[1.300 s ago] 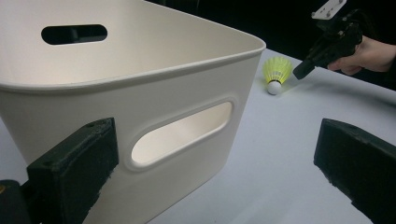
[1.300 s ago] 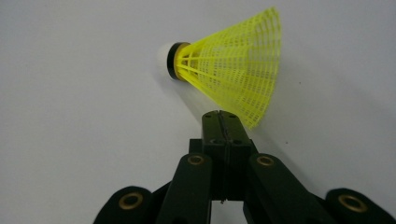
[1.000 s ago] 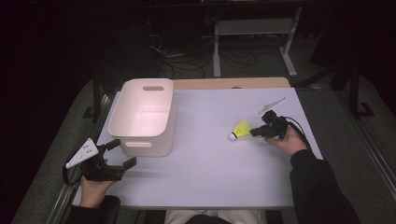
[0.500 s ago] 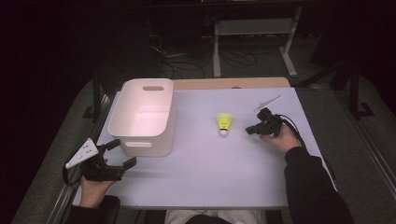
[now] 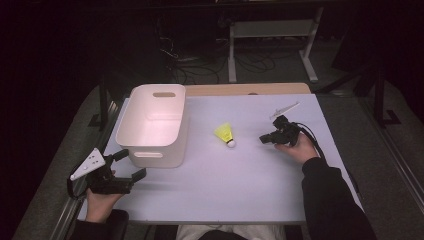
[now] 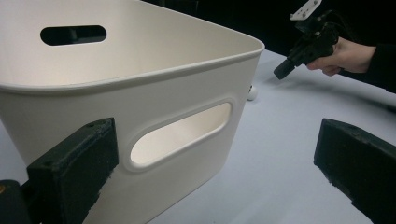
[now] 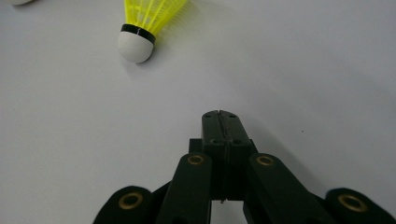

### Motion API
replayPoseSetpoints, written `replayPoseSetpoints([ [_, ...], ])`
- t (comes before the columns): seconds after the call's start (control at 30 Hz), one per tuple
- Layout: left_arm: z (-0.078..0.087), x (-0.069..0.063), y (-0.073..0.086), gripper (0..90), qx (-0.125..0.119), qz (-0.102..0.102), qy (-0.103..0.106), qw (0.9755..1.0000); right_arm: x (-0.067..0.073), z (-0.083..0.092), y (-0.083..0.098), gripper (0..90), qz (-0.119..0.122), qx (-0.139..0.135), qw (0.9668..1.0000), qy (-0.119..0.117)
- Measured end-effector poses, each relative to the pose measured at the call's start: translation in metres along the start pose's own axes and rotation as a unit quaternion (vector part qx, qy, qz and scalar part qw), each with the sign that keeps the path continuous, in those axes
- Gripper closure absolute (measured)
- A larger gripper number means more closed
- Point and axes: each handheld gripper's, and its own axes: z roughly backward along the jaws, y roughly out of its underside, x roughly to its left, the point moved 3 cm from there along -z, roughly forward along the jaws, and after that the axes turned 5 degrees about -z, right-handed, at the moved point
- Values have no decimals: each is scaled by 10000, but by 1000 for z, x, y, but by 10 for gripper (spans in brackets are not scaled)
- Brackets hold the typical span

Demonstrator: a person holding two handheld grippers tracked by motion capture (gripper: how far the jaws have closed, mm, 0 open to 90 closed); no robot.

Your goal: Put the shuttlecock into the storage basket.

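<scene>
Shuttlecock [image 5: 226, 135]: translucent yellow plastic skirt, ribbed, slightly shiny; smooth matt white cap, thin black band. Bin [image 5: 155, 125]: white plastic, smooth, soft satin sheen, moulded handle slots. Table [image 5: 240, 175]: pale matt top, smooth, a few tiny specks; bare wood-look strip at far edge. Right gripper [image 7: 219, 116]: black matt plastic, brass-coloured metal rivets. Left gripper [image 6: 219, 154]: black pads, rough grainy finish, chipped edges; grey matt plate on top. Sleeve [image 5: 330, 200]: dark cloth.
</scene>
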Motion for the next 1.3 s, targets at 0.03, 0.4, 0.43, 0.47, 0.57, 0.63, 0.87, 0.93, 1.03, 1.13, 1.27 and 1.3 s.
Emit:
replayPoseSetpoints([
  [0.03,0,0,0,0,0,-1,0,10000,0,0,0,885,2,-21,10000,-5],
  [0.4,0,0,0,0,-1,0,0,10000,8,2,-4,885,113,-96,9999,-88],
  [0.43,0,0,0,0,-1,-2,1,10000,9,2,-4,885,131,-96,9998,-89],
  [0.47,0,0,0,0,0,-3,0,10000,11,2,-5,885,153,-109,9998,-97],
  [0.57,0,0,0,0,2,-2,2,10000,16,4,-8,885,223,-103,9996,-127],
  [0.63,0,0,0,0,-1,-5,7,10000,20,5,-12,884,293,-108,9994,-149],
  [0.87,0,0,0,0,0,-9,11,10000,31,11,-26,884,485,-180,9984,-233],
  [0.93,0,0,0,0,-5,-10,14,10000,34,12,-29,884,515,-173,9982,-235],
  [1.03,0,0,0,0,-4,-11,16,10000,37,13,-34,883,559,-197,9979,-252],
  [1.13,0,0,0,0,-6,-10,15,10000,39,13,-37,877,592,-202,9977,-270],
  [1.27,0,0,0,0,-5,-9,19,10000,42,12,-40,873,635,-164,9974,-287],
  [1.3,0,0,0,0,-4,-10,18,10000,42,12,-41,873,640,-165,9974,-289],
])
